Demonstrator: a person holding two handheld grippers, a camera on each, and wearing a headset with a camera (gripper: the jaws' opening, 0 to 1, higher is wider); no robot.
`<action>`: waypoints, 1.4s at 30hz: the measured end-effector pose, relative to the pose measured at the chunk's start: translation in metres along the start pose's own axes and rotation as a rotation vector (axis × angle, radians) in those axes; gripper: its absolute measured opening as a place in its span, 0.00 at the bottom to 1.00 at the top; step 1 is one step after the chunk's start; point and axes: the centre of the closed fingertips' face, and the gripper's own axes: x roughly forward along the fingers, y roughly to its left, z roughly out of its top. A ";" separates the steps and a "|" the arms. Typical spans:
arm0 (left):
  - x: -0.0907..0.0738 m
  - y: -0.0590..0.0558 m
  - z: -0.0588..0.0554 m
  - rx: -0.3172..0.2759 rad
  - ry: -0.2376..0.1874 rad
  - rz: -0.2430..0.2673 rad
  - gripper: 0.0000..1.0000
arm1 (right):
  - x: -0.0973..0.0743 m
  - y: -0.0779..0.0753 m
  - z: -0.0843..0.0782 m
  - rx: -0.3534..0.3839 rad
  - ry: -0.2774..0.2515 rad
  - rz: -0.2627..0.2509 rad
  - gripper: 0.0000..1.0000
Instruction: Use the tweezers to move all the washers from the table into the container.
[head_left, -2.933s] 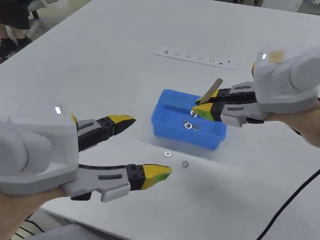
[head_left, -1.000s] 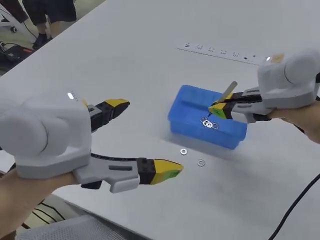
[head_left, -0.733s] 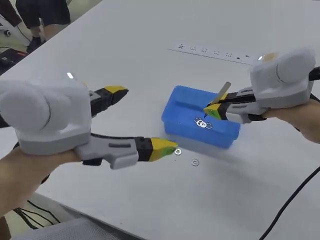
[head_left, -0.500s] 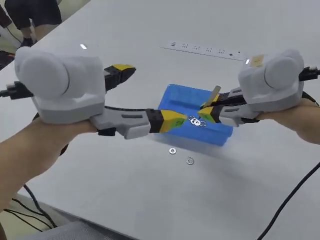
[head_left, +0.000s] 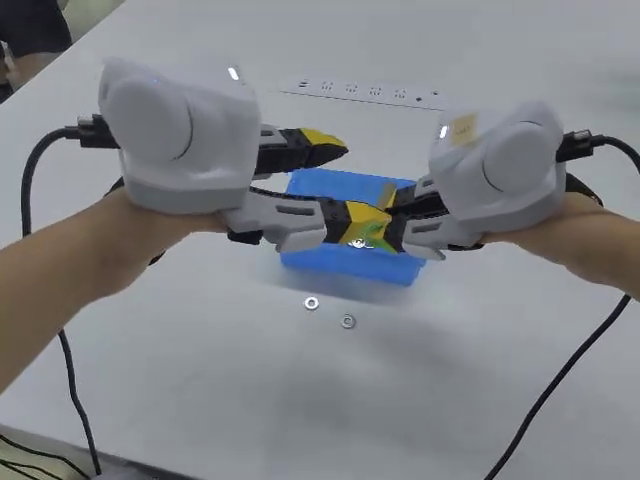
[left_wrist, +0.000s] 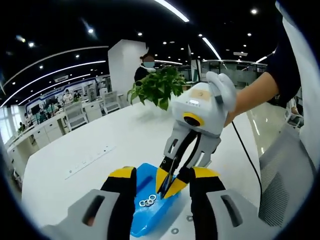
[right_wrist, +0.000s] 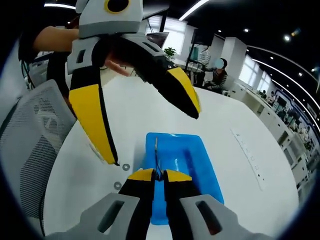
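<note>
Here, left gripper (left_wrist: 162, 173) spread; right gripper (right_wrist: 160, 175) pinches tweezers (right_wrist: 156, 154) over blue container (right_wrist: 194, 156), 2 washers (head_left: 312, 302) outside.

Head view looks steeply down from close by; both gripper views face each other over the shared blue container (head_left: 340, 268).

Left gripper (left_wrist: 162, 176): jaws spread wide, rising either side of the blue container (left_wrist: 141, 223) on the white table (left_wrist: 75, 150). Right gripper (left_wrist: 169, 186), held by a hand (left_wrist: 235, 102), points down over the container with its jaws pinched on the tweezers (left_wrist: 171, 171). A cluster of washers (left_wrist: 147, 202) lies inside the container; two loose washers (left_wrist: 174, 230) lie on the table just beside it.
</note>
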 end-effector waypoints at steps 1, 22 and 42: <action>0.002 -0.001 0.000 0.003 0.003 -0.025 0.42 | -0.001 0.000 0.001 -0.003 -0.001 0.000 0.08; -0.005 -0.020 -0.002 0.172 0.089 -0.151 0.06 | -0.006 0.013 0.021 -0.128 -0.033 0.011 0.09; -0.037 -0.011 0.014 0.103 0.015 -0.043 0.06 | -0.026 0.020 0.028 -0.117 -0.067 -0.003 0.22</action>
